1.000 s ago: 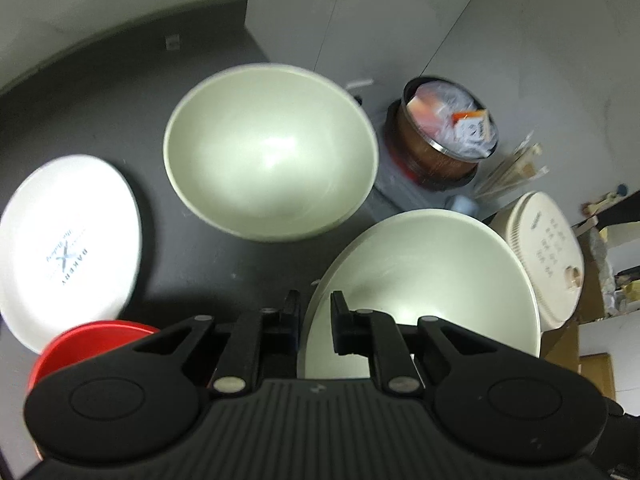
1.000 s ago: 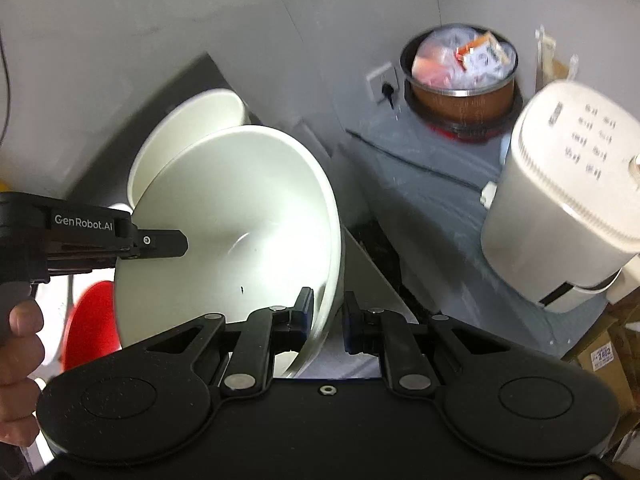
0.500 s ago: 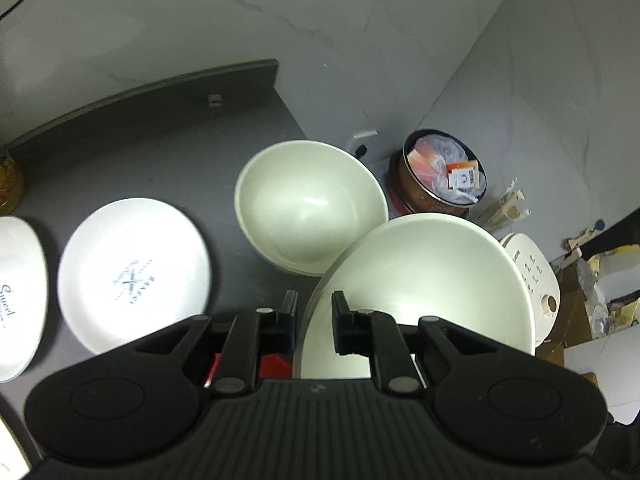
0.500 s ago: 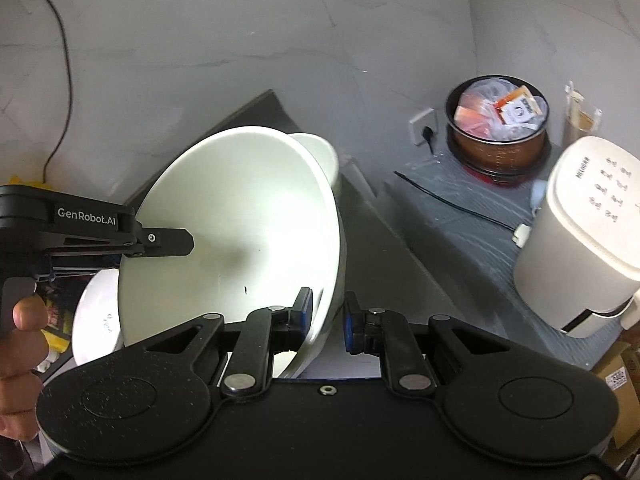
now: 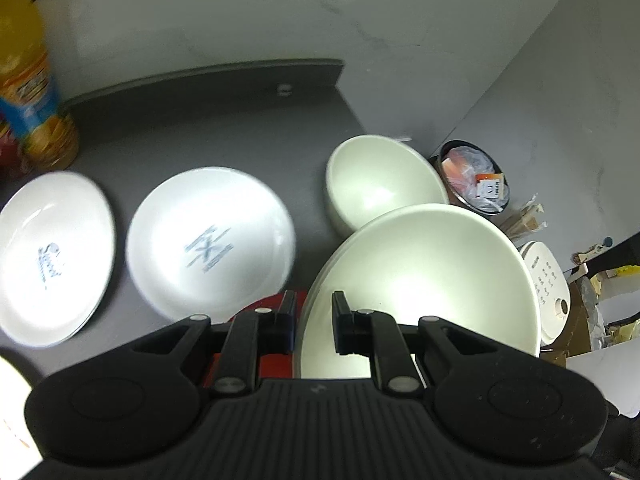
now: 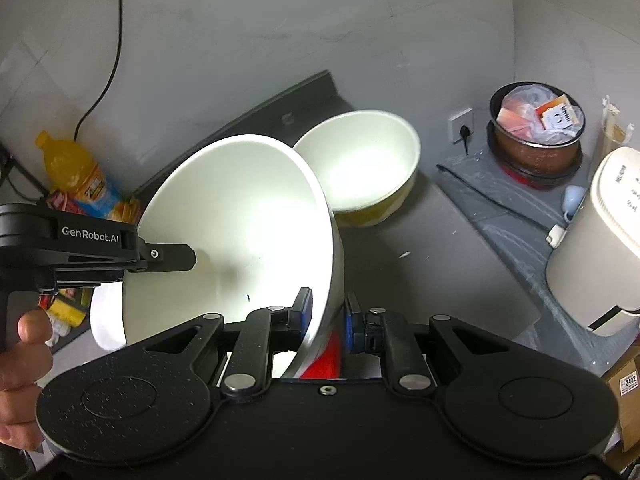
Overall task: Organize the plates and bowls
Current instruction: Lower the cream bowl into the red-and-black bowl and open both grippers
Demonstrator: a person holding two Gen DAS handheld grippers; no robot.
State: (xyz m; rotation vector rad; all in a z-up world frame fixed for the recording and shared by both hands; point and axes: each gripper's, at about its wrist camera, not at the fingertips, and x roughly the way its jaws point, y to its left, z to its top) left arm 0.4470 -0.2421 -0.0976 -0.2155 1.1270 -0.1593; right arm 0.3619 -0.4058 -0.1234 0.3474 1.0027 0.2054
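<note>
Both grippers hold one large white bowl (image 5: 424,280) above the dark counter. My left gripper (image 5: 314,322) is shut on its near rim. My right gripper (image 6: 326,318) is shut on the opposite rim, where the bowl (image 6: 240,232) stands tilted. The left gripper also shows in the right wrist view (image 6: 172,256). A second white bowl (image 5: 380,184) with a yellow outside (image 6: 360,164) sits on the counter near its right edge. Two white printed plates (image 5: 208,240) (image 5: 48,252) lie to the left. A red dish (image 5: 276,320) lies below the held bowl.
An orange juice bottle (image 5: 28,92) stands at the back left by the wall. Beyond the counter's right edge, lower down, are a brown pot of packets (image 6: 536,128), a white rice cooker (image 6: 600,240) and a wall socket (image 6: 462,124).
Both grippers have lifted the large bowl up and back from the counter. The view has widened: the second plate and the juice bottle have come into sight.
</note>
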